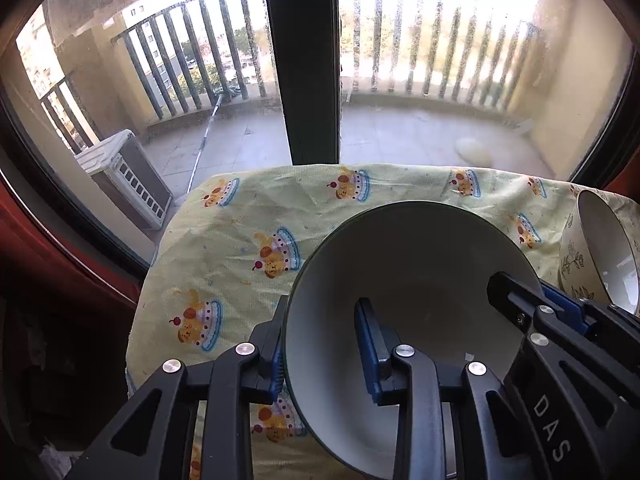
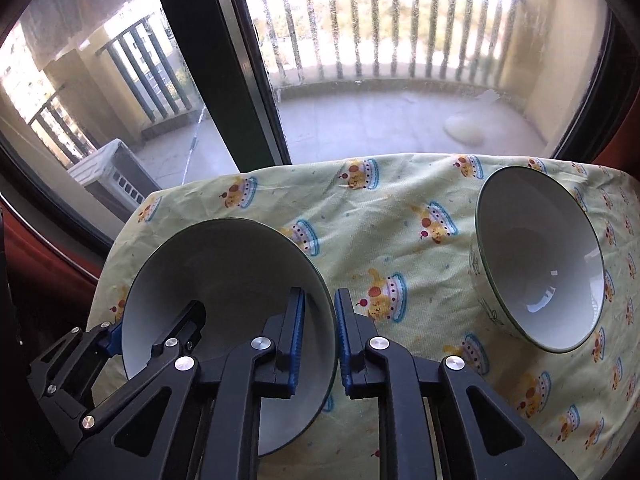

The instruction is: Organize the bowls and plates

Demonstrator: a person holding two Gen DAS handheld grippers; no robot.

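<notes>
A white bowl with a dark green rim (image 1: 408, 264) is held over the yellow patterned cloth (image 1: 240, 240). My left gripper (image 1: 320, 356) straddles its left rim, one pad outside and one inside. My right gripper (image 2: 318, 344) is shut on the same bowl (image 2: 224, 276) at its right rim; it shows in the left wrist view (image 1: 532, 300) too. A second bowl with a plant drawing (image 2: 540, 264) stands on the cloth to the right, also in the left wrist view (image 1: 600, 256).
The cloth-covered table (image 2: 400, 208) stands against a large window with a dark frame post (image 1: 308, 60). A balcony with railings lies behind the glass. The table's left edge (image 1: 152, 280) drops off to a dark area.
</notes>
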